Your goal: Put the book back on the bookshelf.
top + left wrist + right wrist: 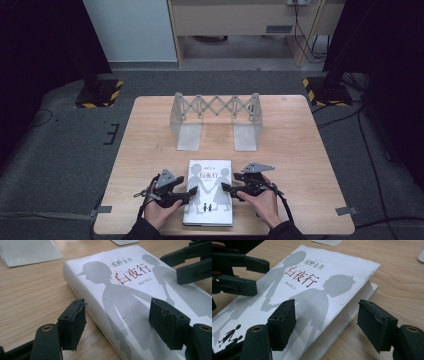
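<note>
While flat on the table (150, 135), a white book (209, 192) between the left gripper (192, 192) and right gripper (226, 189), jaws apart.

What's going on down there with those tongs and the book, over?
Left tongs open, straddling the book's spine edge. Right tongs open, straddling its opposite edge. Book flat on table, closed, cover up. Metal rack stands beyond, nothing in the way.

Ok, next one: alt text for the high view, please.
A white book lies flat near the front edge of a wooden table, with the left tongs and right tongs open at its sides. Behind it stands a grey expandable metal book rack.
</note>
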